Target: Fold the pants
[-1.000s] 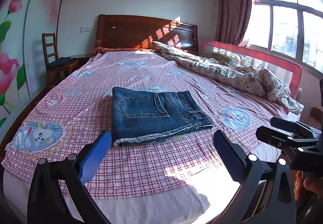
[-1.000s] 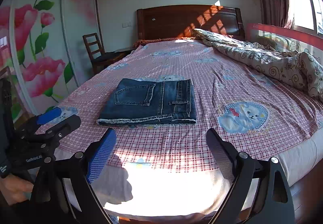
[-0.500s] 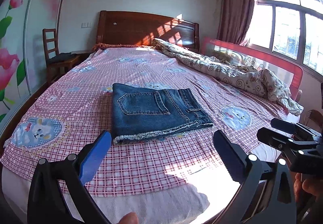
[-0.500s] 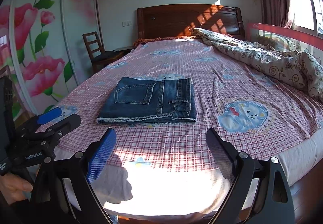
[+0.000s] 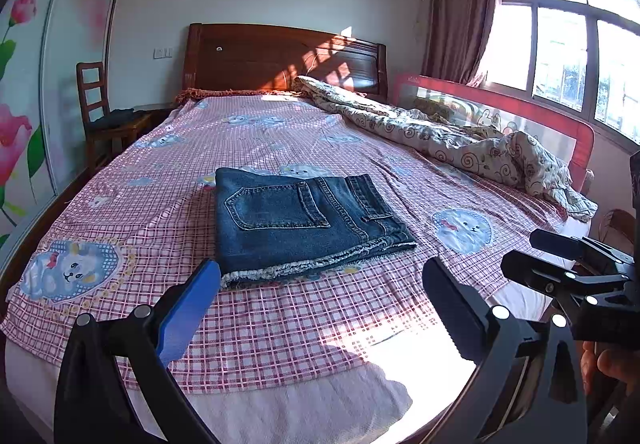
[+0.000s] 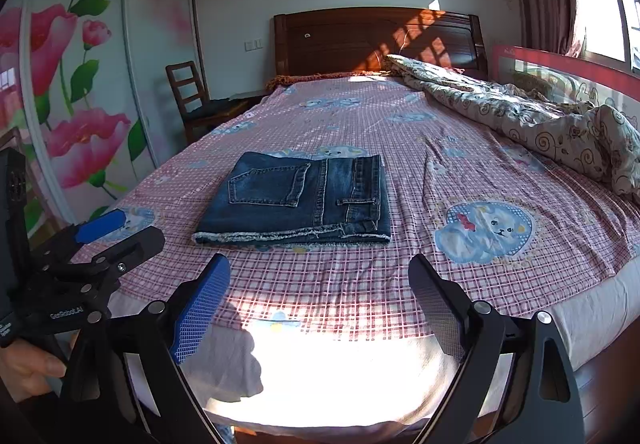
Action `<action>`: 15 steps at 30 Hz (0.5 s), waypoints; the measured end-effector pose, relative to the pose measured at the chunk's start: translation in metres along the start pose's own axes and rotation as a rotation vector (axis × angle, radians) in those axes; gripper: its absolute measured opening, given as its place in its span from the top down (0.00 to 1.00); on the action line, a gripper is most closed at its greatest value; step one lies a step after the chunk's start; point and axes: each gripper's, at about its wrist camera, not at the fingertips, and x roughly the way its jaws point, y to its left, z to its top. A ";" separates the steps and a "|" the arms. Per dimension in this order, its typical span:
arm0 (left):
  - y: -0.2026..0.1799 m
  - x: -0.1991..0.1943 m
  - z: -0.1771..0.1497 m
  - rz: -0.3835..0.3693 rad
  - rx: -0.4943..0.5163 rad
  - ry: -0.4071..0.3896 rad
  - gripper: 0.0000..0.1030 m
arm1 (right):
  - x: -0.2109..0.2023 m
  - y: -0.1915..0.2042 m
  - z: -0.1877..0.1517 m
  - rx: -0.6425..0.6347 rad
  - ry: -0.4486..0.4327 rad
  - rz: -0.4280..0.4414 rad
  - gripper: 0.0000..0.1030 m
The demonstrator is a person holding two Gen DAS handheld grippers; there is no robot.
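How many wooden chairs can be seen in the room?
1. The wooden chair stands beside the bed, near the headboard, in front of the flowered wardrobe doors. Others may be out of view.

Left gripper (image 5: pixel 320 300) and right gripper (image 6: pixel 320 300): black angular frames with silver screws; each carries one blue textured pad and one black ridged pad. White "GenRobot.AI" lettering marks the left gripper body.
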 end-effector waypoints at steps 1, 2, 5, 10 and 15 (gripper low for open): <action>-0.001 0.000 0.000 0.003 0.004 -0.002 0.02 | 0.000 0.000 0.000 -0.001 0.001 0.000 0.13; -0.001 0.000 0.000 0.001 0.007 -0.002 0.02 | 0.000 0.000 0.000 -0.001 0.001 0.000 0.13; -0.003 0.000 0.000 -0.001 0.017 -0.002 0.02 | 0.000 0.000 0.000 -0.001 0.002 0.001 0.13; -0.002 0.000 0.000 -0.001 0.014 -0.003 0.02 | 0.001 -0.001 0.001 0.001 0.002 0.001 0.13; -0.001 0.001 -0.001 -0.003 0.013 -0.003 0.02 | 0.001 -0.002 0.001 0.002 0.007 0.004 0.13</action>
